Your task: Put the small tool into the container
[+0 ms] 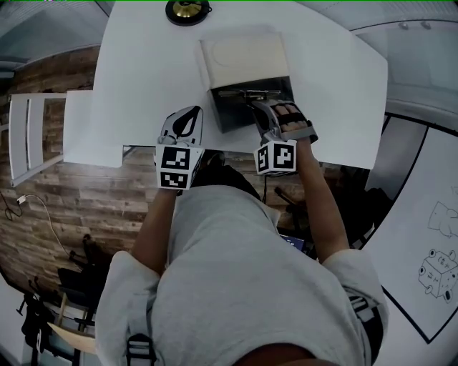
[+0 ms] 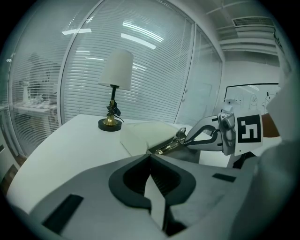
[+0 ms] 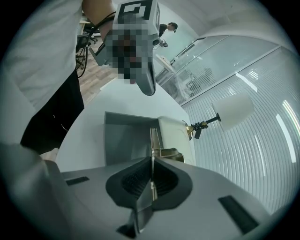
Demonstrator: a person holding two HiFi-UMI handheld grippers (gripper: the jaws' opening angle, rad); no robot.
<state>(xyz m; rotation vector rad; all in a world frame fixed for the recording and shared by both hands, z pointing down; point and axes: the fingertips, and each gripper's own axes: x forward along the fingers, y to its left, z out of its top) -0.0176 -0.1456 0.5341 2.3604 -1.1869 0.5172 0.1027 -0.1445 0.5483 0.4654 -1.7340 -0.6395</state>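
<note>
Tool [image 3: 153, 140], small, thin and shiny, pinched tight between the jaws of the right gripper [image 3: 151, 159]. Sticking out past the jaw tips, over the open grey part of the container [image 3: 123, 140]. Far end of the tool up by the cream part [image 3: 177, 136] of the container, right at the join of cream and grey. Hard to tell whether touching the container or just above it.

Seen from the head view: same tool [image 1: 240, 93] lying crosswise at the far side of the grey hollow, with the right gripper [image 1: 256, 104] reaching in from the near edge of the table [image 1: 143, 86]. Person's right hand [image 1: 292, 118] wrapped round the handle. Container [image 1: 236, 120] about midway along the table, grey end close to the near edge, cream part [image 1: 243, 61] toward the far edge.

Left gripper [image 1: 190, 114] just beside the container, on its left, close to the near edge of the table and not touching the container. Jaws pressed together, nothing between them. Low over the white table, pointed toward the far edge.

Lamp [image 2: 114, 86] with a white shade and a black and gold foot at the far edge of the table, well apart from both grippers. Only the round foot [image 1: 187, 10] showing from above.
</note>
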